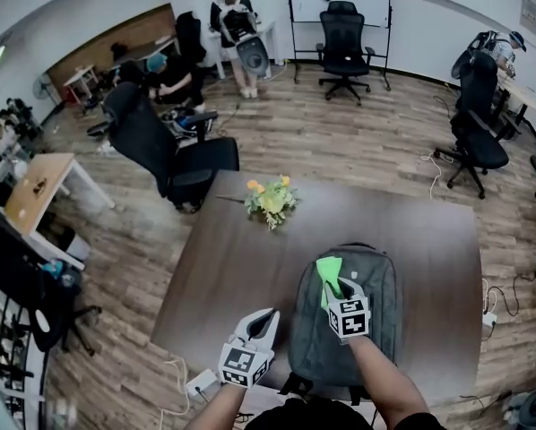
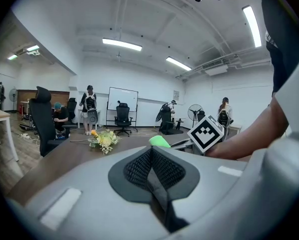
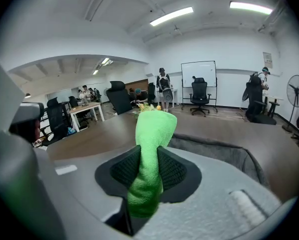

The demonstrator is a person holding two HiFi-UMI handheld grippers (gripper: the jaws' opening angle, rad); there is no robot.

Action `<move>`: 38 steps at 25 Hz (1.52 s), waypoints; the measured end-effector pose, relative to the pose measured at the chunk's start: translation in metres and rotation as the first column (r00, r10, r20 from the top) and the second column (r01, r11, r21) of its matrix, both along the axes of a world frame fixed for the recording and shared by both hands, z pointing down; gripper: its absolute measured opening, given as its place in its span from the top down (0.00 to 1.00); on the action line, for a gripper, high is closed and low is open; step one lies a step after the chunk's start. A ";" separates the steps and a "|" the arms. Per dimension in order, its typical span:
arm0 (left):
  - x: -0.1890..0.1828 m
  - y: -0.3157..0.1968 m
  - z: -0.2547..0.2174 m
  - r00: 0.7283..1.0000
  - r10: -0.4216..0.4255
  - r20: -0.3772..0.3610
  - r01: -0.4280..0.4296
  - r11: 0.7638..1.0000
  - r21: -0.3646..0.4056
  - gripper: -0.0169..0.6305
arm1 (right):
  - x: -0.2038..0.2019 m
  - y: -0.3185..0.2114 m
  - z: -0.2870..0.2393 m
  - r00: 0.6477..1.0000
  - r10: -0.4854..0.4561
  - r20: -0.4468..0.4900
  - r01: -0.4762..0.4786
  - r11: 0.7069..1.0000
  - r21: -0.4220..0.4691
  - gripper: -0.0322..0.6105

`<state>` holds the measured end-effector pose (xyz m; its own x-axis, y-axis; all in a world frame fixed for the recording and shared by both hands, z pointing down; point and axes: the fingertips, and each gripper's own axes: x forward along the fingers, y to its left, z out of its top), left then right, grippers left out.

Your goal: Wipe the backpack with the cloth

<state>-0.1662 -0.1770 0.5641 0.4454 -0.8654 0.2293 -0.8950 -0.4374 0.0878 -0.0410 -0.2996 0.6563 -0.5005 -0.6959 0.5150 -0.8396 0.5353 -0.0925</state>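
Note:
A grey backpack (image 1: pixel 353 316) lies flat on the dark brown table (image 1: pixel 250 258), near its front right part. My right gripper (image 1: pixel 336 290) hovers over the pack's upper half, shut on a bright green cloth (image 1: pixel 329 272) that sticks out past its jaws. In the right gripper view the green cloth (image 3: pixel 150 154) is pinched between the black pads, with the backpack (image 3: pixel 224 151) ahead and to the right. My left gripper (image 1: pixel 266 322) is held to the left of the pack, above the table, jaws closed with nothing between them. From the left gripper view the cloth (image 2: pixel 159 141) shows beyond the jaws.
A small bunch of yellow flowers (image 1: pixel 270 200) lies on the table's far side. Black office chairs (image 1: pixel 160 150) stand round the table, and people sit and stand at the back of the room. A power strip (image 1: pixel 199 383) and cables lie on the wooden floor by the table's front left corner.

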 end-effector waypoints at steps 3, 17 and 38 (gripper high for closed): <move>-0.005 -0.014 0.006 1.000 -0.008 0.011 0.008 1.000 -0.010 0.94 | -0.002 -0.018 0.008 1.000 0.020 -0.007 -0.020 1.000 -0.020 0.79; -0.002 -0.057 0.027 1.000 0.017 0.018 -0.016 0.998 -0.061 0.94 | -0.018 -0.052 0.042 0.993 0.014 -0.114 -0.022 0.997 -0.074 0.79; 0.009 -0.056 0.059 0.997 0.051 0.056 -0.043 0.990 -0.131 0.94 | 0.076 -0.072 0.047 0.959 0.141 -0.245 -0.168 0.981 -0.093 0.79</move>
<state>-0.1574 -0.2329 0.6228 0.4671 -0.8053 0.3652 -0.8791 -0.4674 0.0937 0.0350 -0.3716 0.7031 -0.2457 -0.6861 0.6847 -0.9163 0.3948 0.0668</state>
